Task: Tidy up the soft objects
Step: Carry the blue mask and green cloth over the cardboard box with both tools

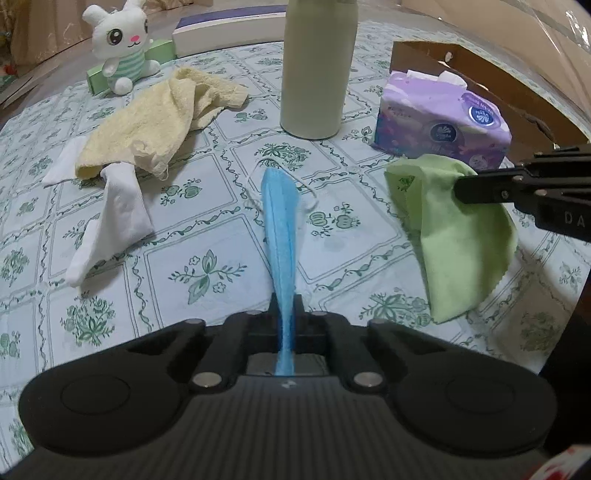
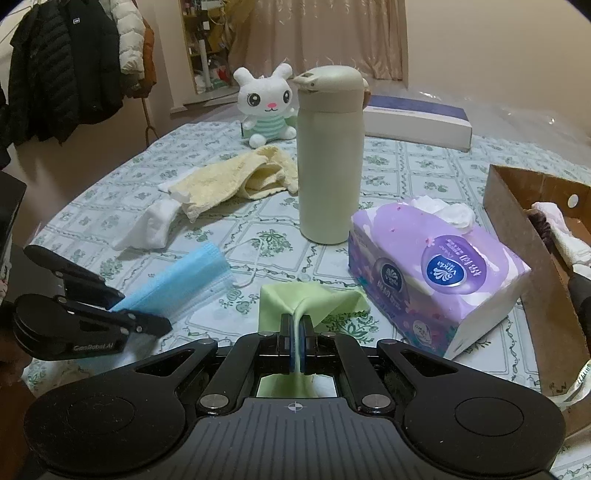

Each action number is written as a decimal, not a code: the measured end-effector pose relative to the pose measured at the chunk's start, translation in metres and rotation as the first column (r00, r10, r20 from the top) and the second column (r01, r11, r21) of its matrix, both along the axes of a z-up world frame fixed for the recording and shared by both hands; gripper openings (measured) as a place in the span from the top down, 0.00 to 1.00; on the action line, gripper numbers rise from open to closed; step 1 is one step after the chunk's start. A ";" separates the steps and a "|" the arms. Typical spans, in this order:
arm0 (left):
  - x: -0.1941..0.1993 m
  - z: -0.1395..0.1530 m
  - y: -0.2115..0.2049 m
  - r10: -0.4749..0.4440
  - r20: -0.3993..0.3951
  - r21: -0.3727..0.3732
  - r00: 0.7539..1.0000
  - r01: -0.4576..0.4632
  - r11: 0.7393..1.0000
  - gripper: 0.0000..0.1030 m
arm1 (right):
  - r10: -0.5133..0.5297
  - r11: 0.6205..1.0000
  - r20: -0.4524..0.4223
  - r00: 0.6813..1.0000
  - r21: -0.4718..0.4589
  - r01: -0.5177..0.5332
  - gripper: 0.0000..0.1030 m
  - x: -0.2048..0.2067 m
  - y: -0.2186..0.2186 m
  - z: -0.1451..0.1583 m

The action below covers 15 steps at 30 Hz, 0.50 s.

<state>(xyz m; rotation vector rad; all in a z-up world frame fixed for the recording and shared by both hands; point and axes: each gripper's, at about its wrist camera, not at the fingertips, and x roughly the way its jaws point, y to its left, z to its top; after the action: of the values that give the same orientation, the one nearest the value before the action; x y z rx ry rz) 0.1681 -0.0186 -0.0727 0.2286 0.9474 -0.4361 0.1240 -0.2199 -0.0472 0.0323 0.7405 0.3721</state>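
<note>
Hand-held grippers angle downward: left (image 1: 286, 306) pinching mask (image 1: 279, 221), right (image 2: 297, 328) pinching cloth (image 2: 280, 302).

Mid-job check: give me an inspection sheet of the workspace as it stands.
Surface: floral tablecloth, crowded.
Job's things: blue face mask; green cloth; yellow towel overlapping white cloth; plush bunny.
Clutter: flask, tissue pack, cardboard box.
Claws: left claw shut on mask; right claw shut on green cloth.
Cables: nothing seen.
Surroundings: hanging jackets, curtain.
</note>
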 end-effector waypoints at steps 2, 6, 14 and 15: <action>-0.005 0.003 -0.001 0.015 0.002 -0.010 1.000 -0.015 1.000 0.98 | 0.002 1.000 0.003 1.000 0.002 -0.002 0.98 -0.003 0.000 0.002; -0.021 0.011 -0.002 0.045 0.010 -0.036 0.999 -0.045 0.998 0.98 | 0.003 1.000 0.012 1.000 0.002 -0.003 0.98 -0.011 -0.002 0.007; -0.054 0.038 -0.023 0.040 0.047 -0.084 0.998 -0.036 0.996 0.98 | -0.006 1.000 0.020 1.000 0.015 0.006 0.98 -0.035 -0.015 0.020; -0.058 0.041 -0.027 0.034 0.051 -0.088 0.998 -0.029 0.996 0.98 | -0.010 1.000 0.019 1.000 0.016 0.010 0.98 -0.039 -0.017 0.022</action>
<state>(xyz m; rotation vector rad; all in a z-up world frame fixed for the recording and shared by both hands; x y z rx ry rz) 0.1102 -0.0458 -0.0320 0.1449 0.8773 -0.4393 0.0850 -0.2373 -0.0254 0.0469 0.7180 0.3679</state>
